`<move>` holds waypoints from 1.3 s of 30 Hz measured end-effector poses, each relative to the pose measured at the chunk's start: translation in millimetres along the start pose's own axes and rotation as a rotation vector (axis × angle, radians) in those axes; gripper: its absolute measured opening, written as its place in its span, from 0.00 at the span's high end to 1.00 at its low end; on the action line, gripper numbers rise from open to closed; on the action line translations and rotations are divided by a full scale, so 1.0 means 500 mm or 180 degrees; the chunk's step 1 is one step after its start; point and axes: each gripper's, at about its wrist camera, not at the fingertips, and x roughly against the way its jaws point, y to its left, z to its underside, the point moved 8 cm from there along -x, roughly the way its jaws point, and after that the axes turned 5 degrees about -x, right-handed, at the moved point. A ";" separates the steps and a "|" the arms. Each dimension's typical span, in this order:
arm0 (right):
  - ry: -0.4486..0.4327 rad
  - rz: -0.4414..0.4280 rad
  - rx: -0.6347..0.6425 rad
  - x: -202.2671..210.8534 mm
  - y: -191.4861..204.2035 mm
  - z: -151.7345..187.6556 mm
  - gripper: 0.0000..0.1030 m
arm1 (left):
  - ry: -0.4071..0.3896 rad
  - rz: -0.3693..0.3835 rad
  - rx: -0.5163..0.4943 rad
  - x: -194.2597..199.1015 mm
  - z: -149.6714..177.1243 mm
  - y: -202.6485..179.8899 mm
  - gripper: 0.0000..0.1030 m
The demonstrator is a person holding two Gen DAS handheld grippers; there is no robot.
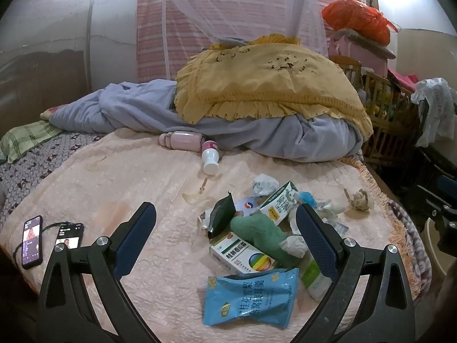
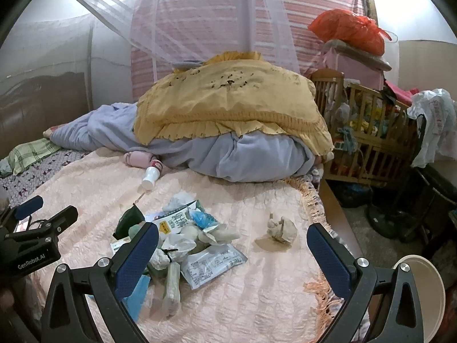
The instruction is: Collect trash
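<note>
A trash pile (image 1: 265, 228) is spread on the bed's pink blanket (image 1: 128, 177). It is framed just ahead of the left hand-held gripper (image 1: 225, 237), held wide and empty; the right hand-held gripper (image 2: 232, 253) is likewise held wide, the pile (image 2: 182, 237) by its left finger.

Dim, soft indoor light; sharp centre, strong fisheye bending at edges.

- The blue snack bag (image 1: 251, 297) carries large white Chinese characters reading 桂花雪梨 and 银耳羹.
- "GenRobot.AI" stands in white on the left gripper (image 2: 34, 263) body.
</note>
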 end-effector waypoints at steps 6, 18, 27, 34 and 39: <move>0.0051 -0.0011 -0.0016 -0.010 -0.006 0.007 0.00 | 0.0030 0.0010 -0.0003 -0.003 0.005 0.003 0.05; 0.0638 -0.0293 -0.0144 -0.071 -0.050 0.097 0.02 | 0.0416 0.0121 -0.0114 -0.024 0.073 0.060 0.05; 0.1062 -0.0672 -0.0132 -0.134 0.002 0.149 0.25 | 0.0743 0.0497 -0.0003 -0.073 0.101 0.035 0.05; 0.1463 -0.1238 -0.0276 -0.163 0.067 0.191 0.46 | 0.0890 0.0740 -0.0060 -0.135 0.077 -0.041 0.05; 0.1808 -0.1488 -0.0259 -0.224 0.113 0.236 0.70 | 0.0987 0.0823 -0.0053 -0.171 0.065 -0.061 0.05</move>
